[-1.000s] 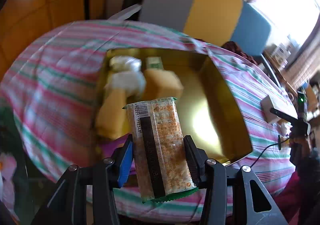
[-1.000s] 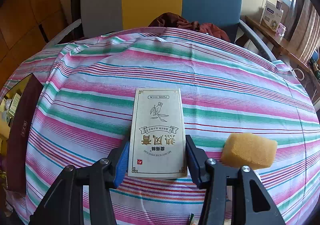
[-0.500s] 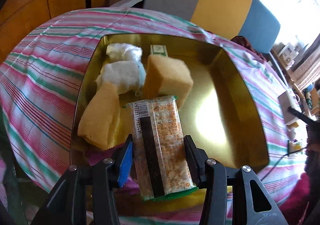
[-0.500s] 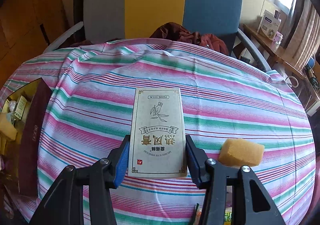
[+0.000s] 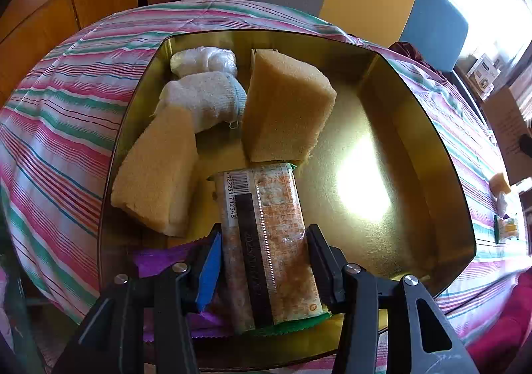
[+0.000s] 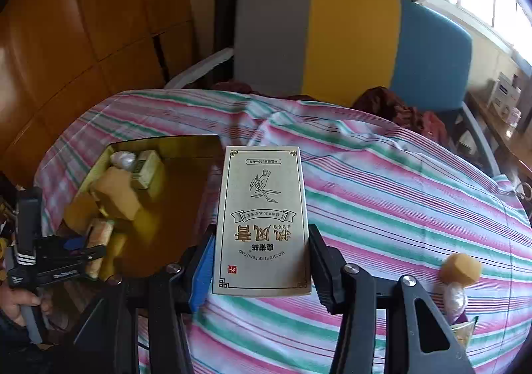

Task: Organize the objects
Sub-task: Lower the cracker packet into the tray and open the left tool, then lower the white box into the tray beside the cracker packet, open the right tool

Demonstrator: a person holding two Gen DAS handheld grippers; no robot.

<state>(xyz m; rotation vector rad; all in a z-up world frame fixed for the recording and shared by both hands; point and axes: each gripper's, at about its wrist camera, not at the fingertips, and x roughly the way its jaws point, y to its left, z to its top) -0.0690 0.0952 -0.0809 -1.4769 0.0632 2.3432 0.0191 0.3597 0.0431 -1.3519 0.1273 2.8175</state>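
Left claw (image 5: 264, 261) is clamping a snack packet (image 5: 266, 241) over the near edge of the gold tray (image 5: 415, 128). Sitting in the tray: one sponge (image 5: 286, 111) at 12 o'clock of the packet, a second sponge (image 5: 156, 171) at 10 o'clock, white rolled cloths (image 5: 206, 84) behind. Right claw (image 6: 262, 261) is gripping a beige carton (image 6: 262, 224) above the striped bench (image 6: 399, 194); a loose sponge (image 6: 460, 269) is lying at 3 o'clock.

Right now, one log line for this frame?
left tool: shut on snack pack, over tin | right tool: shut on box, above cloth
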